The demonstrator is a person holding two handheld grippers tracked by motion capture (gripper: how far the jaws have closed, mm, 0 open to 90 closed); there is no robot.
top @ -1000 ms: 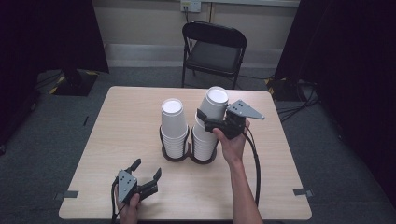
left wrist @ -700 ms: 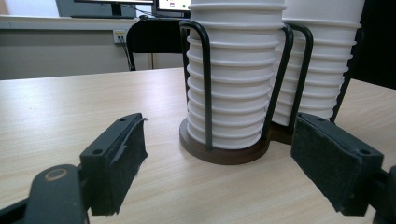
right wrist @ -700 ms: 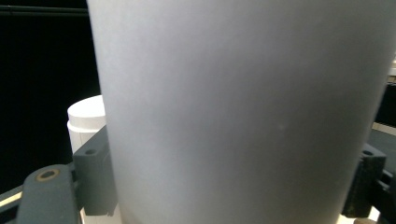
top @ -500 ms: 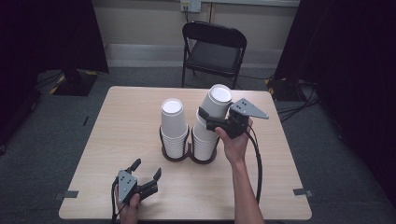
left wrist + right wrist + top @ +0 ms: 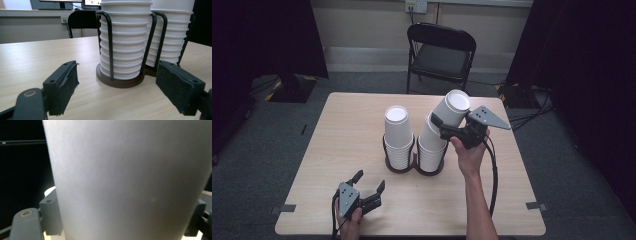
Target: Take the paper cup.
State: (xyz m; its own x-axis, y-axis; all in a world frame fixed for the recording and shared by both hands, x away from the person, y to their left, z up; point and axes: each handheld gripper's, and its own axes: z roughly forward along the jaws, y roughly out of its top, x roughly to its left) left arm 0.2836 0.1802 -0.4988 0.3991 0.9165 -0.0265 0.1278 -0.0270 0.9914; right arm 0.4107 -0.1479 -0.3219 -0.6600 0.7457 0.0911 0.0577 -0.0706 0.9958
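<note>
Holding two white paper-cup stacks, black wire rack [image 5: 400, 165]; right gripper [image 5: 443, 128] clamped tilted top cup [image 5: 454, 107], mouth up-right; left gripper [image 5: 369, 185] gaped, empty.

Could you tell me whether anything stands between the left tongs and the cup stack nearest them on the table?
Nothing visible does. The left tongs rest open on the table, aimed at the left cup stack in its wire holder; only bare tabletop lies between. The right tongs grip the tilted top cup of the other stack.

Light wood table [image 5: 342, 130], dark twin-ring cup holder [image 5: 402, 167] w/ two white cup stacks at centre, left gripper [image 5: 368, 189] resting nr front edge
</note>
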